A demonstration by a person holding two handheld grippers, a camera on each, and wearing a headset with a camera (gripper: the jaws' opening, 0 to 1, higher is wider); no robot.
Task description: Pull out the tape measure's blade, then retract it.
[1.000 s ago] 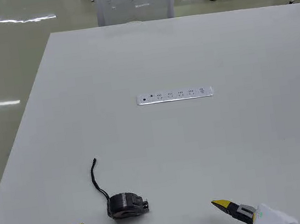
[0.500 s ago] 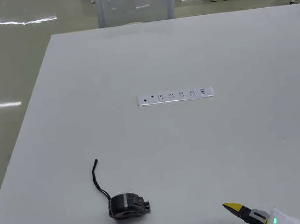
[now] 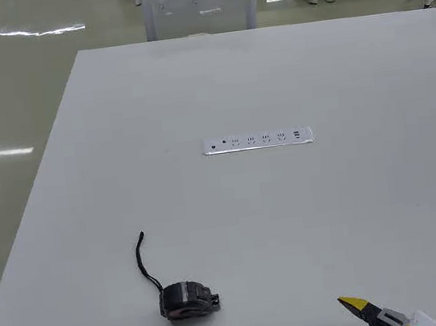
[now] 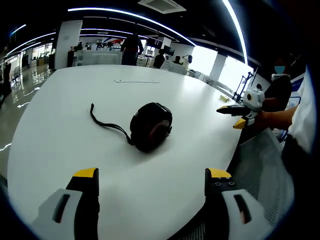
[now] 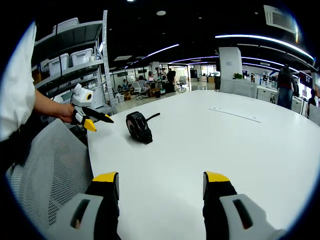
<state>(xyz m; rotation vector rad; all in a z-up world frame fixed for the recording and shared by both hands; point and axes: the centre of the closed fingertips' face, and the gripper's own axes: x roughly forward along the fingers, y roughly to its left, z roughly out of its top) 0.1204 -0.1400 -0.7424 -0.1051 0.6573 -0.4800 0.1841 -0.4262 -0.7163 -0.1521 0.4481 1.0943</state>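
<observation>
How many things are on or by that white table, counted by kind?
Tape measure: 1
Power strip: 1
Chair: 1
Grippers: 2, the left gripper and the right gripper
Total: 5

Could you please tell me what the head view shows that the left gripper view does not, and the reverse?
Head view: the grey chair at the far end of the white table, and the power strip with its separate sockets clear. Left gripper view: a hand holding the right gripper, ceiling light strips and a mesh chair back. Both: the tape measure with its strap, blade in, lying untouched on the table.
</observation>
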